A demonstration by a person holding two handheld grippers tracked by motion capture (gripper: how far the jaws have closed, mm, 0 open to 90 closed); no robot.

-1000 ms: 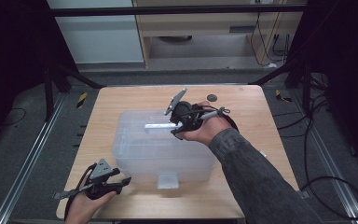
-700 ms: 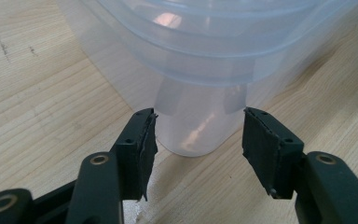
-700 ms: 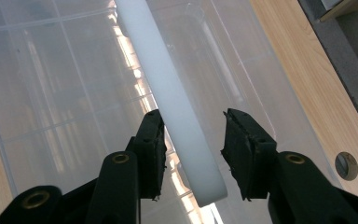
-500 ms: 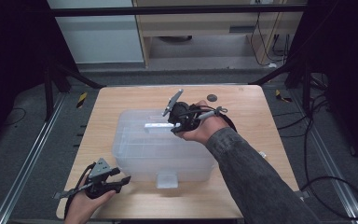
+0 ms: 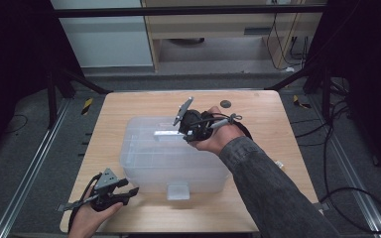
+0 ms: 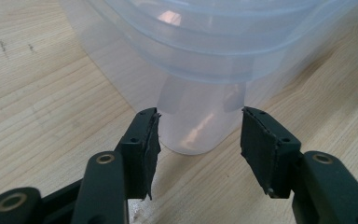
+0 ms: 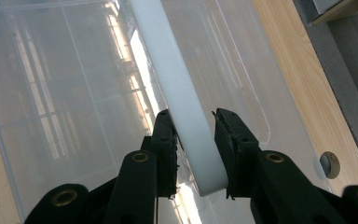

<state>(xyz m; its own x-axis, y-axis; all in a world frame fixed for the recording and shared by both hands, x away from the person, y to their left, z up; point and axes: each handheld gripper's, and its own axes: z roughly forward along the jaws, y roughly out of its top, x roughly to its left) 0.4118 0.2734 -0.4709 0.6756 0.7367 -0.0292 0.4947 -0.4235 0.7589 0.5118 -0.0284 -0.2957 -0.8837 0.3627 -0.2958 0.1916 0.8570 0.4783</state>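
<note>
A big see-through plastic box point(image 5: 173, 156) sits in the middle of a wooden table point(image 5: 278, 144), with its lid on. A white handle point(image 5: 167, 134) lies on top of the lid, toward the far side of the box. The right gripper point(image 5: 184, 130) is over the lid at one end of that handle. In the right gripper view the white handle point(image 7: 182, 98) runs between the two black jaws; the jaws have just been closing, and their pads now sit right against both sides of it, so the gripper is pinching the handle. The left gripper point(image 5: 129, 191) is low at the near left corner of the table, just beside the box. In the left gripper view its jaws stand apart, with nothing squeezed between them. They point at a cloudy plastic latch point(image 6: 200, 116) on the side of the box, and the pads are not touching it. A small dark round thing point(image 5: 224, 104) lies on the table beyond the box.
</note>
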